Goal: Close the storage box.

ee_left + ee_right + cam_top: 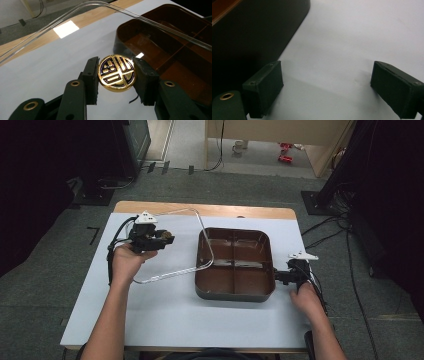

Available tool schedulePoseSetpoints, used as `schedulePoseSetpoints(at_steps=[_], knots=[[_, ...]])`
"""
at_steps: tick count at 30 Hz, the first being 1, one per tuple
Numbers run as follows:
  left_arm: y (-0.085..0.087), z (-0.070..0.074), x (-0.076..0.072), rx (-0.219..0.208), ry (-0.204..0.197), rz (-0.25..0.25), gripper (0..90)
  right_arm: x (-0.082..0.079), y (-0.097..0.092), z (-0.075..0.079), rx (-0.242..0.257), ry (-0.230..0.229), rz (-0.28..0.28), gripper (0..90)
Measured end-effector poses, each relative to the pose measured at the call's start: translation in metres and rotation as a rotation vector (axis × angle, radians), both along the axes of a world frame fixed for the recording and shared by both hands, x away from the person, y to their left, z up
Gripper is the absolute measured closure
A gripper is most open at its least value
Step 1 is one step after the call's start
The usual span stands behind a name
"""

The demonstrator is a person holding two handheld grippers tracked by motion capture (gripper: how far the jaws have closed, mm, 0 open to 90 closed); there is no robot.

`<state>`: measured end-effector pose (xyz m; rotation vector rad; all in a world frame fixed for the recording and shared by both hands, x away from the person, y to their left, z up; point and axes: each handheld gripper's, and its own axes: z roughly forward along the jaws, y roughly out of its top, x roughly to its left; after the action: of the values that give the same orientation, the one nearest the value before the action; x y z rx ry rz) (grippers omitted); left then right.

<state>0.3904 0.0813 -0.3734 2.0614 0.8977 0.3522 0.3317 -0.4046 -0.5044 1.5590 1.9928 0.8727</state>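
A round gold coin (116, 73) with a dark embossed pattern sits between the pads of my left gripper (116, 75), which is shut on it. From the high view, that left gripper (169, 239) hangs over the table's left half, left of the brown tray, with the coin (170, 238) at its tip. The brown four-compartment tray (235, 292) lies right of centre. A clear plastic lid (200, 227) leans over the tray's left edge. My right gripper (276, 276) rests at the tray's right side; its fingers (264, 88) stand wide apart with bare table between them.
The white table top (165, 315) has a wooden strip (210, 210) along its far edge. The tray's dark outer wall (249, 32) stands close to the left of my right gripper. The clear lid's rim (75, 10) arcs above the left gripper. Cables lie on the floor at right.
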Motion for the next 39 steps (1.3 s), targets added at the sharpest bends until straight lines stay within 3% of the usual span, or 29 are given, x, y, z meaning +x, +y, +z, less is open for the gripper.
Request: schedulePoseSetpoints(at_steps=[8, 15, 27, 39], knots=[[-0.021, 0.001, -0.004, -0.013, -0.004, -0.056, 59.0, 0.0, 0.0, 0.0, 0.0, 0.0, 0.001, 10.1], [-0.05, -0.003, -0.009, 0.008, -0.016, -0.11, 59.0, 0.0, 0.0, 0.0, -0.001, 0.0, 0.001, 10.1], [-0.085, -0.013, -0.009, 0.022, 0.007, -0.183, 59.0, 0.0, 0.0, 0.0, -0.002, 0.0, 0.002, 10.2], [-0.134, -0.018, -0.005, 0.031, 0.012, -0.259, 59.0, 0.0, 0.0, 0.0, 0.0, 0.001, 0.001, 10.1]])
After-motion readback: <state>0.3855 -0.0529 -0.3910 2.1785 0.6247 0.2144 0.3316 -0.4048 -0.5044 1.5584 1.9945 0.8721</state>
